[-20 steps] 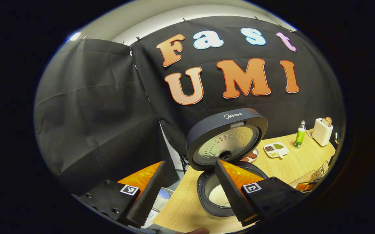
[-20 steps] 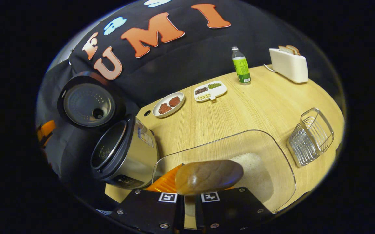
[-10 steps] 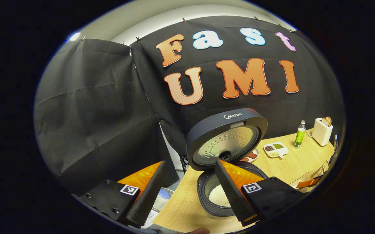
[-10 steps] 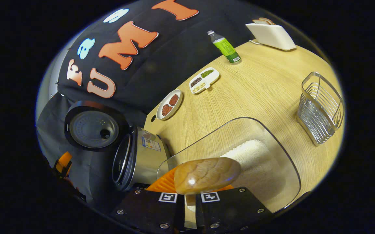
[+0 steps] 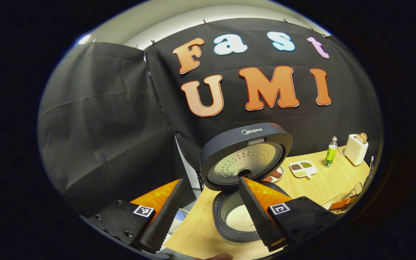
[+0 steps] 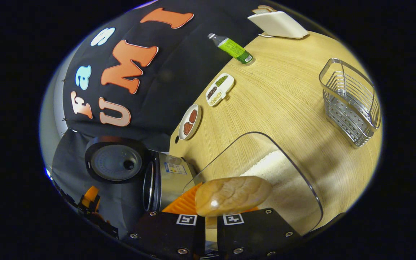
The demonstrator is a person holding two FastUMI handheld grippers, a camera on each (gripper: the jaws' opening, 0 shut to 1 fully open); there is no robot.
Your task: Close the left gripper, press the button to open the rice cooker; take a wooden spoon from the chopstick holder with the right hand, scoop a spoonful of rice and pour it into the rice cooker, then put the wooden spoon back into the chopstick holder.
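Note:
The rice cooker (image 5: 229, 224) stands open on the wooden table, its lid (image 5: 245, 155) tipped up, and white rice lies in its pot (image 5: 238, 218). My left gripper (image 5: 210, 180) hangs open just before it, holding nothing. My right gripper (image 6: 215, 211) is shut on the wooden spoon (image 6: 233, 195), whose brown bowl sticks out over a clear tub of rice (image 6: 283, 187). No rice shows on the spoon's visible face. The rice cooker (image 6: 166, 180) lies left of the tub. The wire chopstick holder (image 6: 352, 99) stands far right.
Along the back wall sit a plate of red food (image 6: 189, 122), a divided dish of beans (image 6: 219, 89), a green bottle (image 6: 233, 48) and a white toaster (image 6: 278, 24). My left gripper (image 6: 90, 195) shows orange beyond the cooker.
The right gripper view has rolled, so the table now slants; the spoon stays clamped over the rice tub. The left gripper has drifted slightly, and the cooker sits a little further left in its view.

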